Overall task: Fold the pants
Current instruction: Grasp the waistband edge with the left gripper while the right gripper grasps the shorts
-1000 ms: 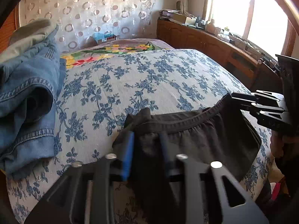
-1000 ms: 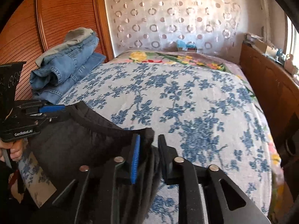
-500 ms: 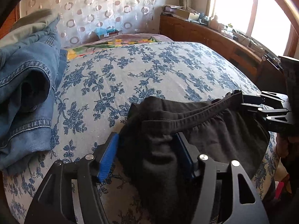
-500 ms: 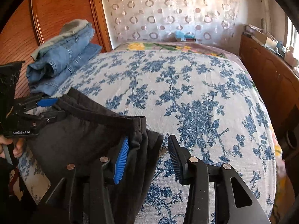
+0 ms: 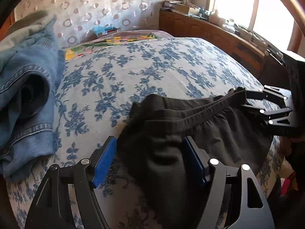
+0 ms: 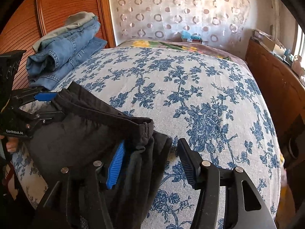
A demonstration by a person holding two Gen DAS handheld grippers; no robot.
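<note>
Both grippers, left gripper (image 5: 150, 160) and right gripper (image 6: 150, 164), have just been opening their jaws, releasing the black pants (image 5: 200, 126) onto the bed (image 6: 190, 87). The waistband lies slack between each pair. Next likely comes a fresh grip for another fold.

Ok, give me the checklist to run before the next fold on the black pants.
1. Left tongs let go: ok, they have just been opening; the blue pads stand off the black pants, though cloth still lies between them.
2. Right tongs let go: ok, also just opening; one pad is clear of the cloth.
3. Waistband on the bed: ok, it lies across the near edge.
4. Pants flat: not ok, the cloth bunches at both corners.
5. Legs: cannot tell, they run off below the frame.
6. Room to fold: ok, the stacked jeans sit apart at the far side.
</note>
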